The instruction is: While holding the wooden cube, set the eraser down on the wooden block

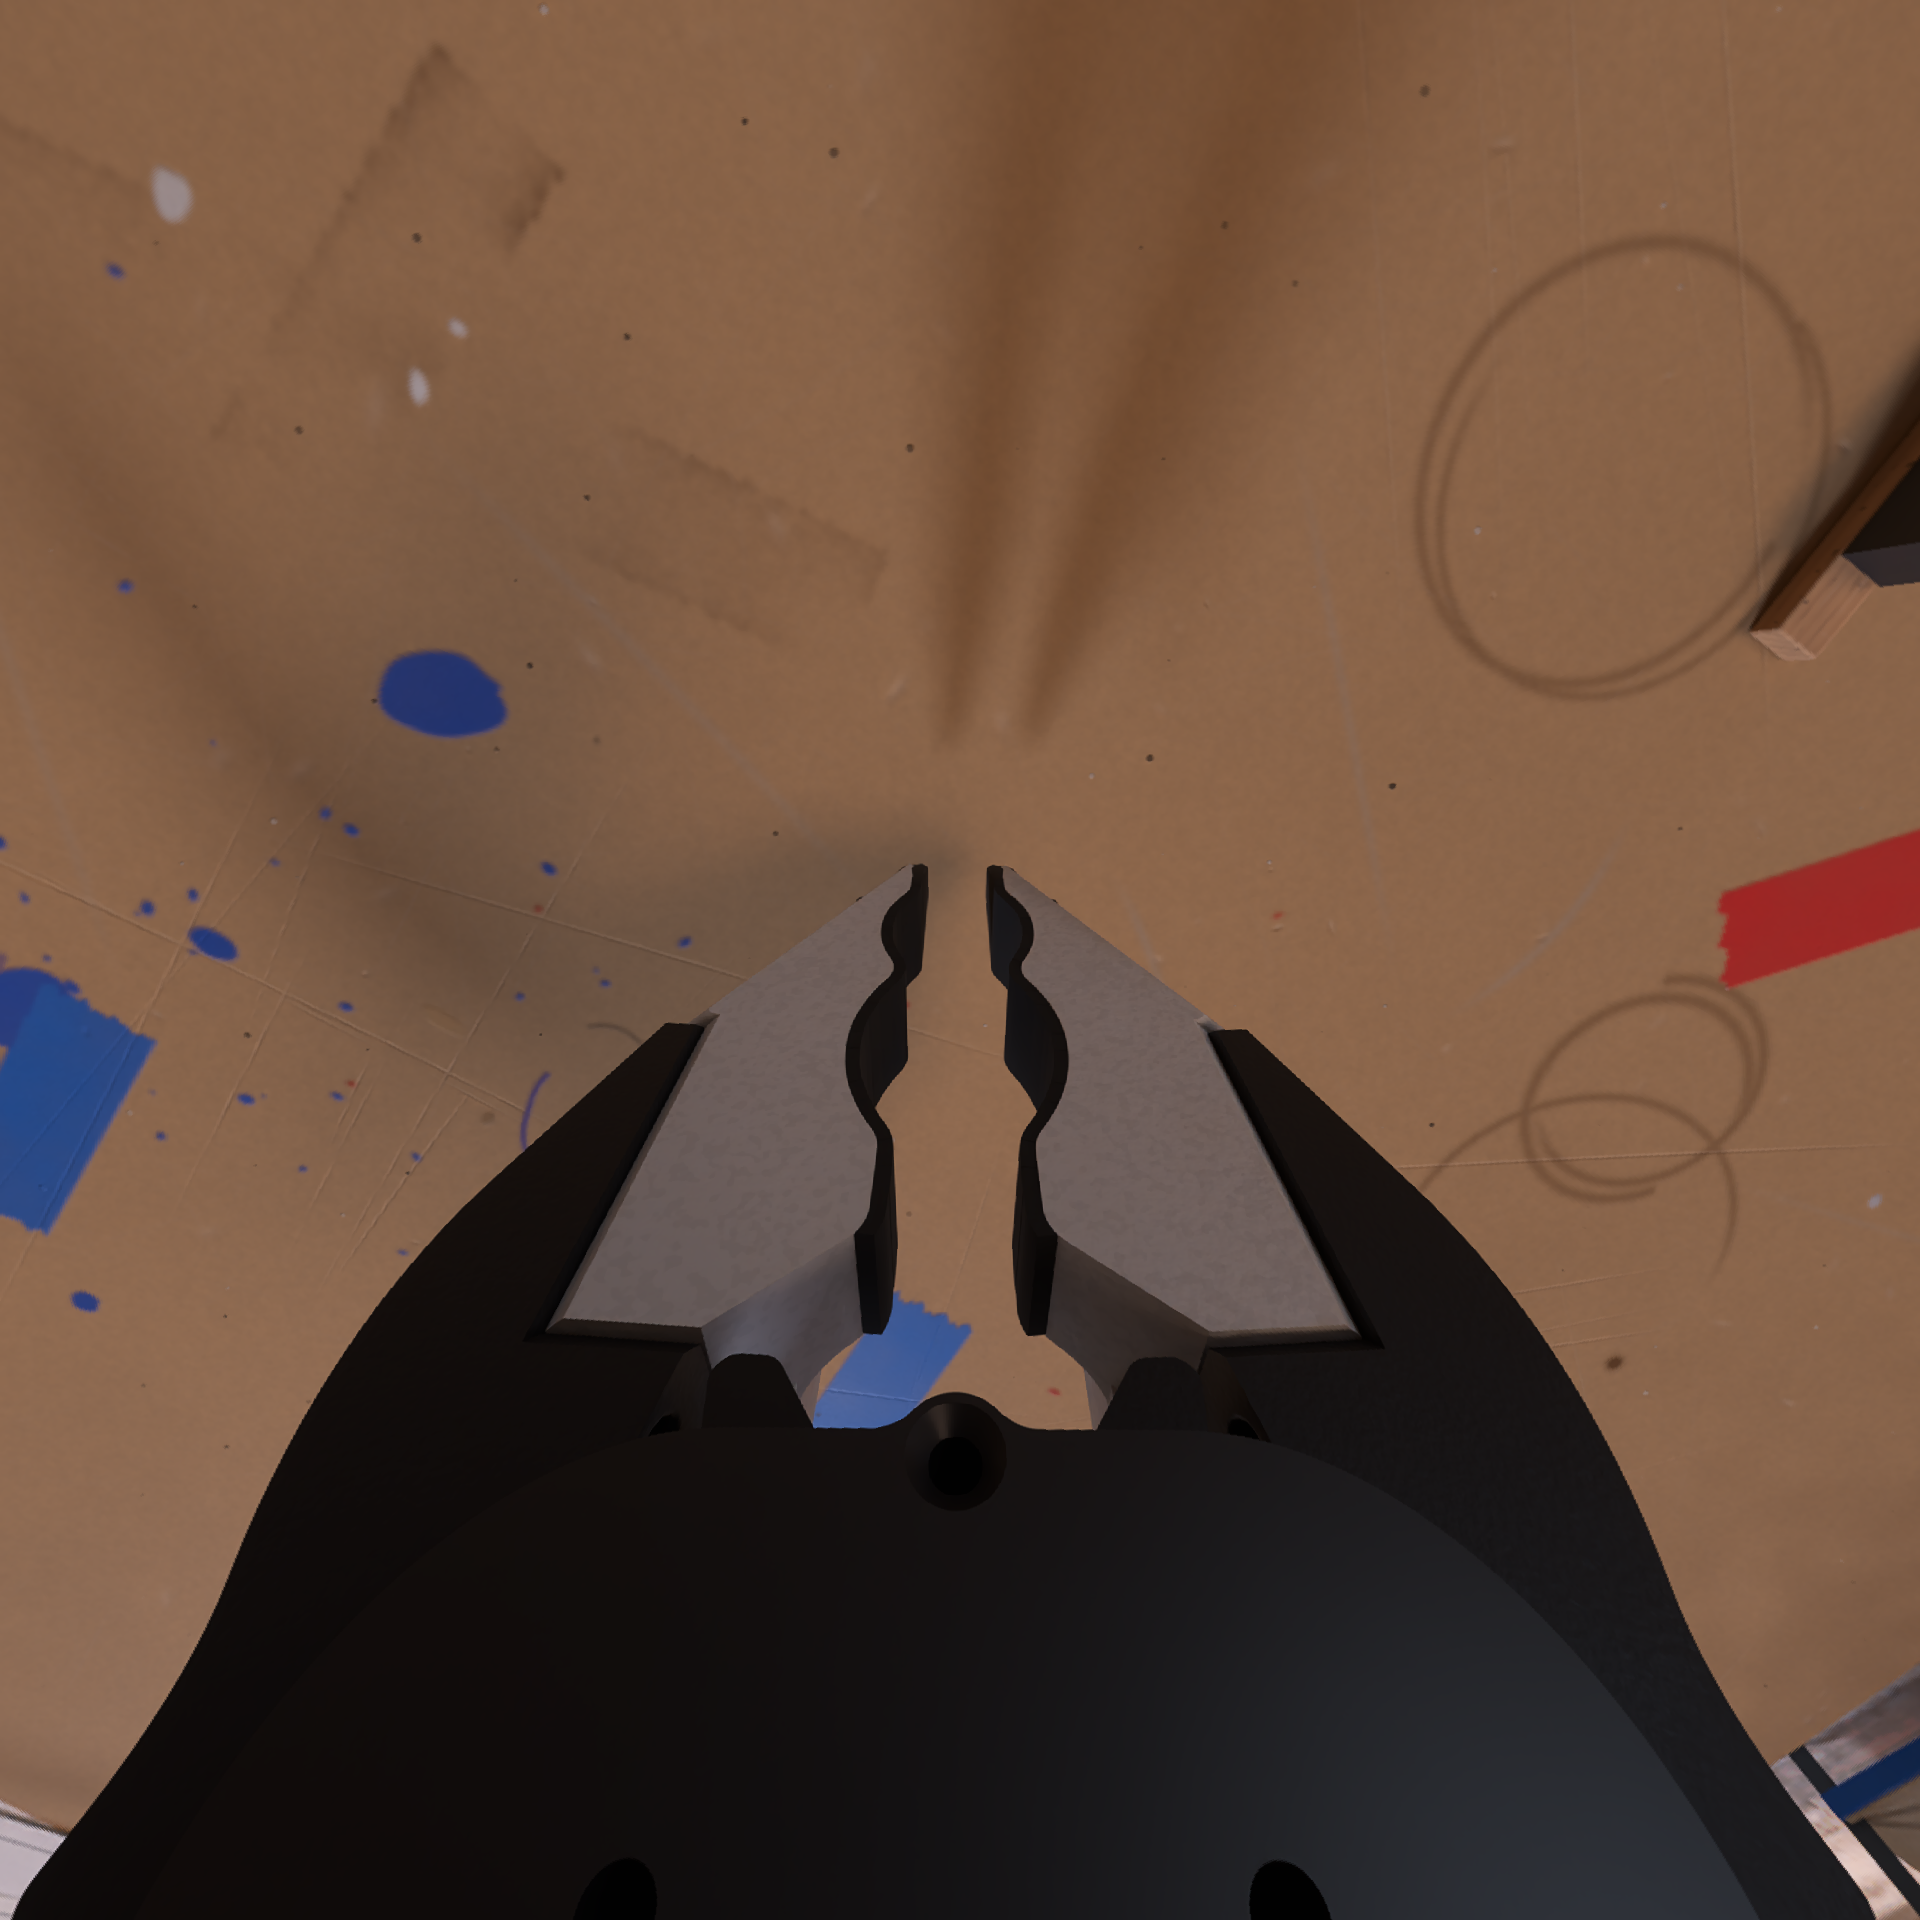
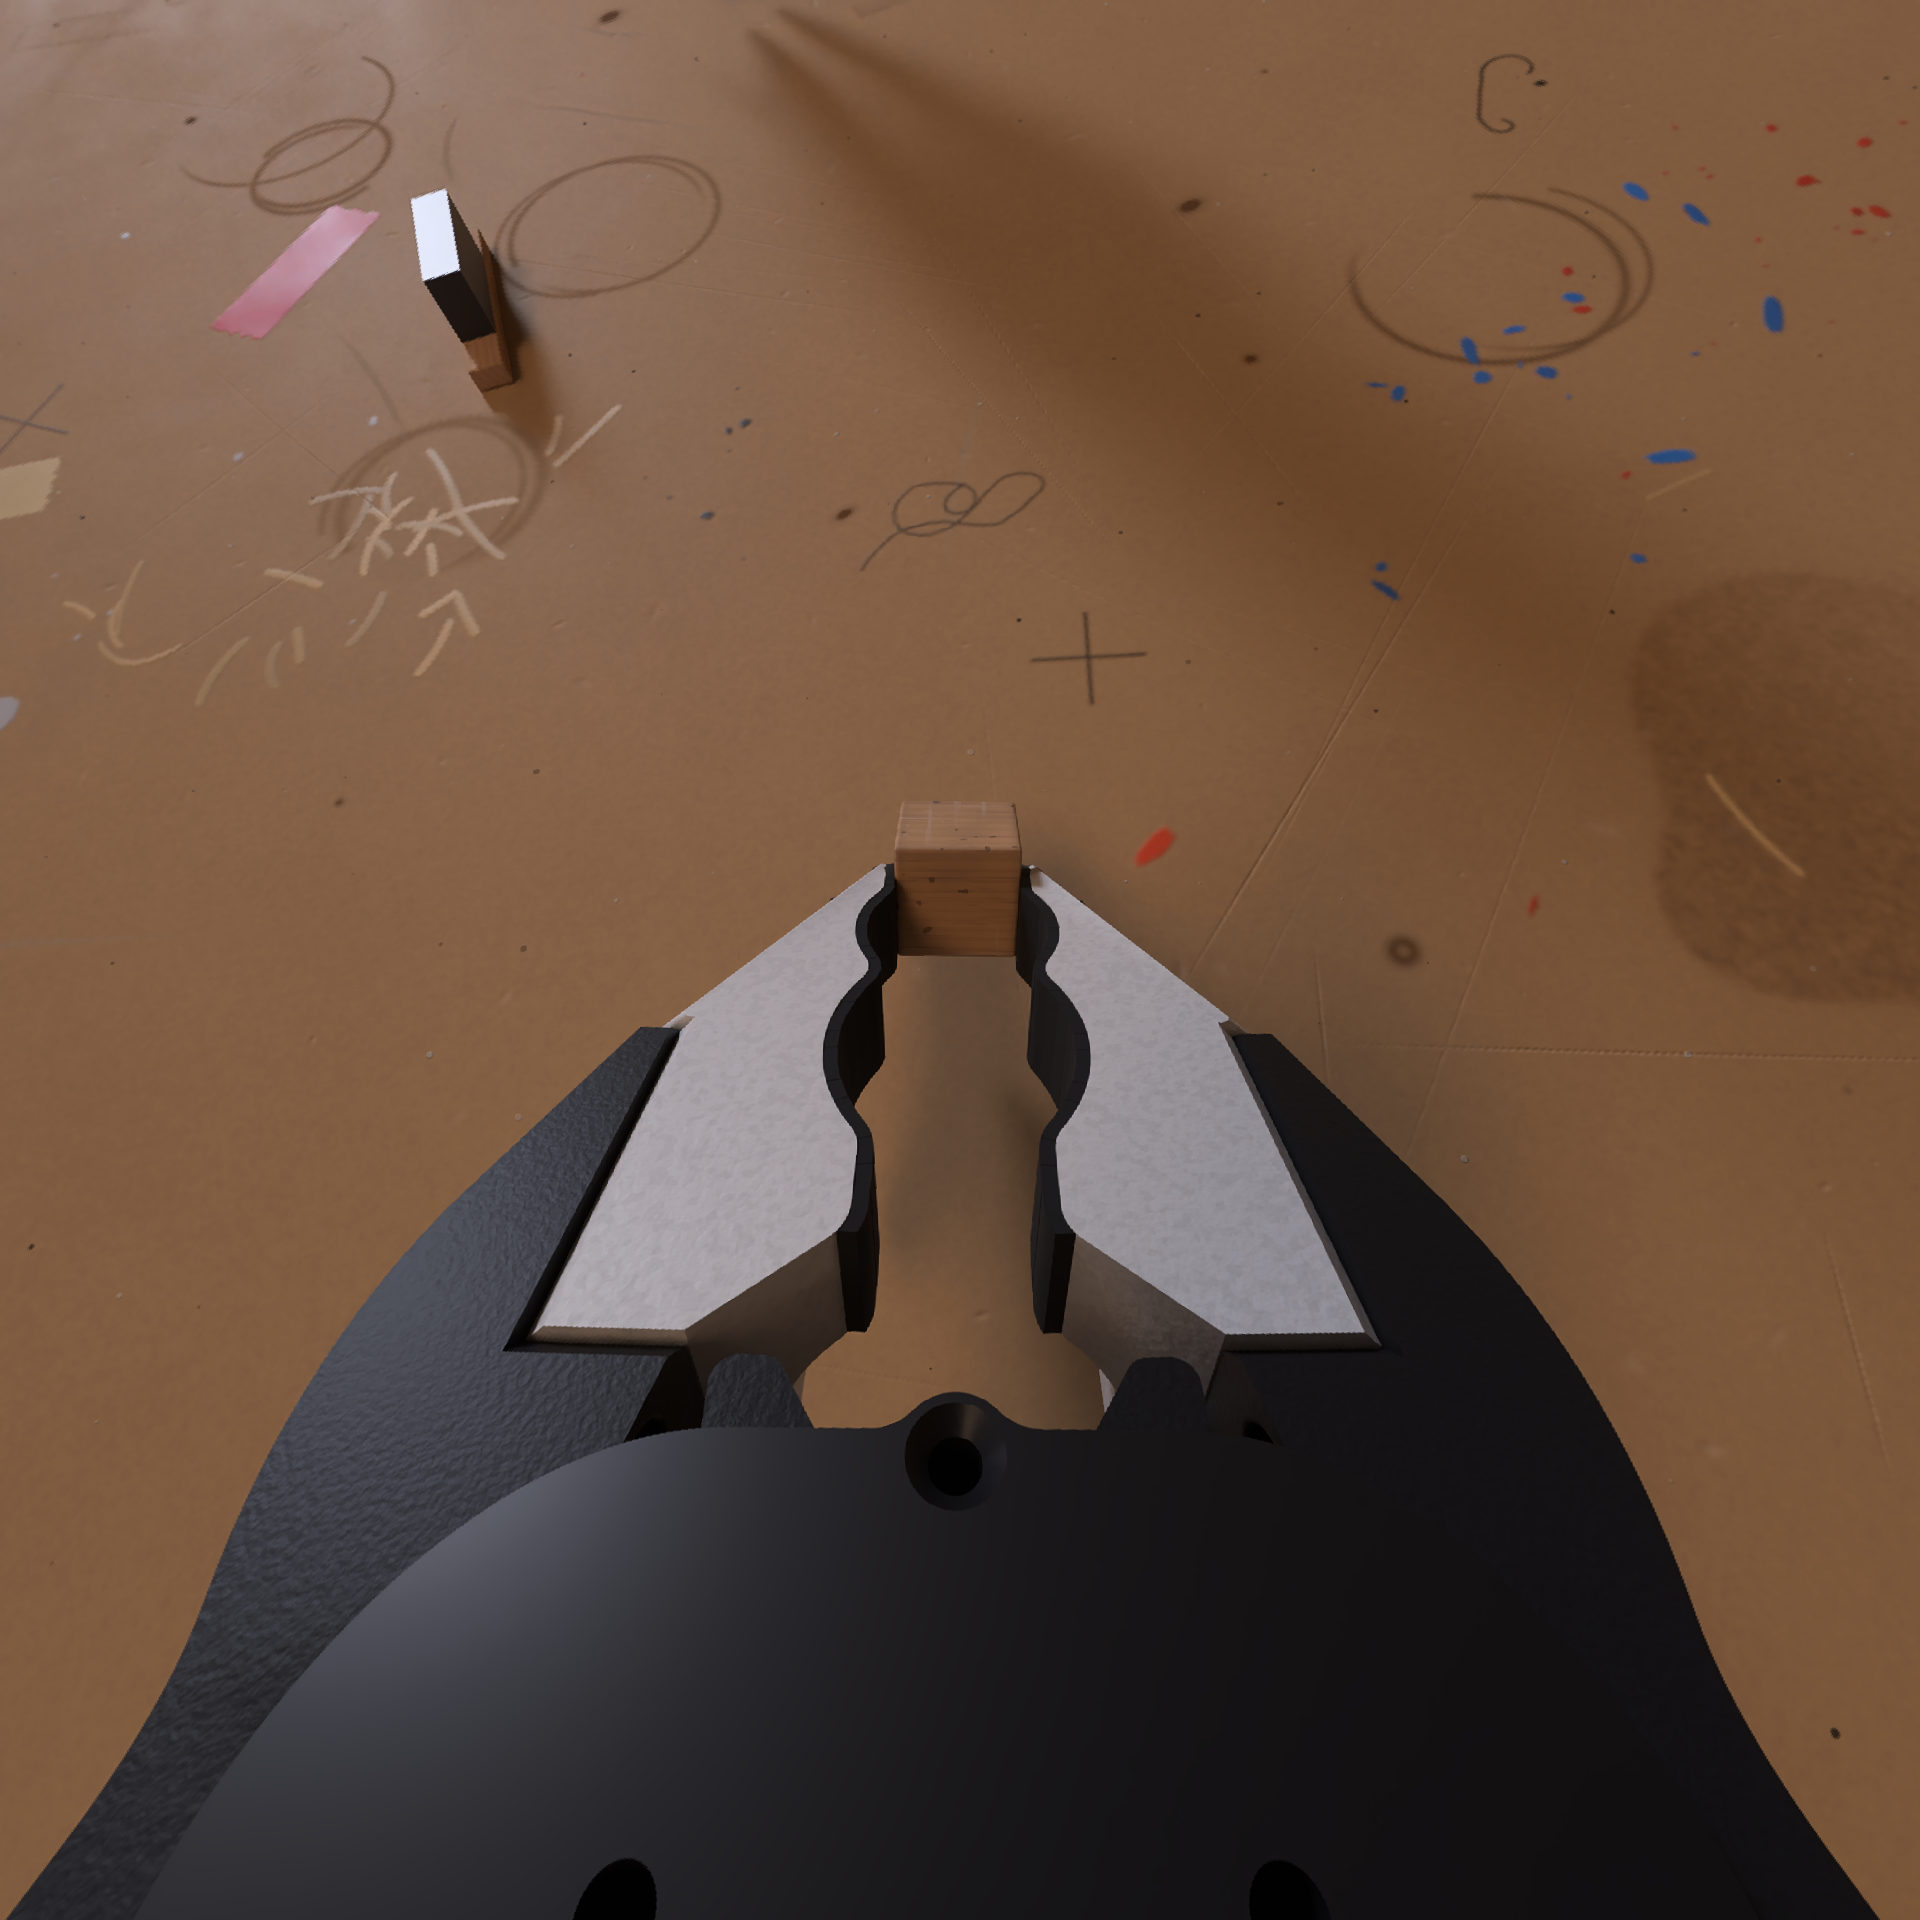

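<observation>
My right gripper (image 2: 956, 878) is shut on the small wooden cube (image 2: 956, 904), which it holds at its fingertips above the brown table. Far off at the upper left, the eraser (image 2: 449, 265), white on one face and dark on its side, rests on the thin wooden block (image 2: 494, 358). My left gripper (image 1: 956, 873) is empty, with only a narrow gap between its fingertips. It hovers over bare table. The wooden block (image 1: 1813, 603) with the dark eraser (image 1: 1896, 540) on it shows at the right edge of the left wrist view, well away from the fingers.
The brown tabletop (image 2: 1247, 468) carries pencil circles, scratches and paint spots. A pink tape strip (image 2: 296, 270) lies left of the eraser. Red tape (image 1: 1829, 904) and blue tape (image 1: 62, 1101) lie flat in the left wrist view.
</observation>
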